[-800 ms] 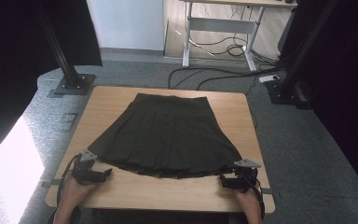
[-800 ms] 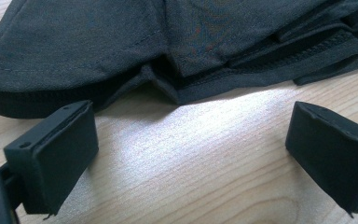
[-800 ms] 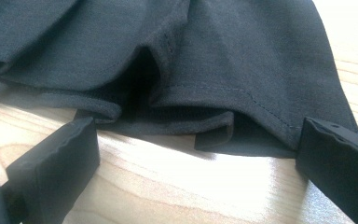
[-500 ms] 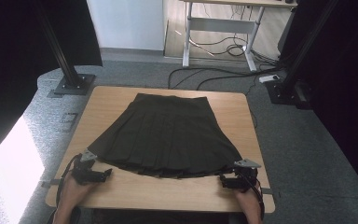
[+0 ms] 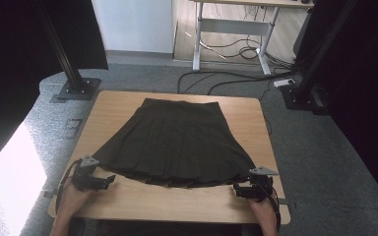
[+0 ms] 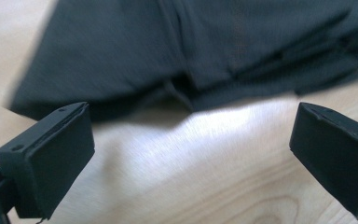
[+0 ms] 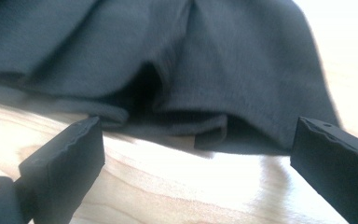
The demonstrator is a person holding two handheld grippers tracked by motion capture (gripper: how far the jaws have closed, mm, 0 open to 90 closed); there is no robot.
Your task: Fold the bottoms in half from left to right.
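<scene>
A dark pleated skirt (image 5: 174, 145) lies flat on the wooden table (image 5: 187, 200), waistband toward the far edge, flared hem toward the person's side. The hem runs in a shallow curve across the near part of the tabletop, leaving a bare strip of wood between it and the near edge.

The left gripper (image 5: 107, 180) sits on the table at the hem's left corner, held by the person's left hand (image 5: 71, 199). Its jaws point toward the fabric. In the left gripper view, the left gripper (image 6: 191, 140) has its two black jaws spread wide, with bare wood between them. The skirt (image 6: 205, 46) lies just beyond the jaw tips; the hem edge is close to them but not between them. Folded pleat layers are visible along that edge.

The right gripper (image 5: 238, 191) sits at the hem's right corner, held by the right hand (image 5: 265, 216). In the right gripper view, the right gripper (image 7: 196, 140) likewise has its jaws wide apart over bare wood. The skirt (image 7: 205, 60) hem rises slightly off the table just ahead of the jaws, with a pleat fold forming a dark pocket at the centre. Neither jaw touches the cloth.

Beyond the table, grey carpet (image 5: 315, 142), two black stand bases (image 5: 76, 89) and loose cables (image 5: 236, 49) are present.
</scene>
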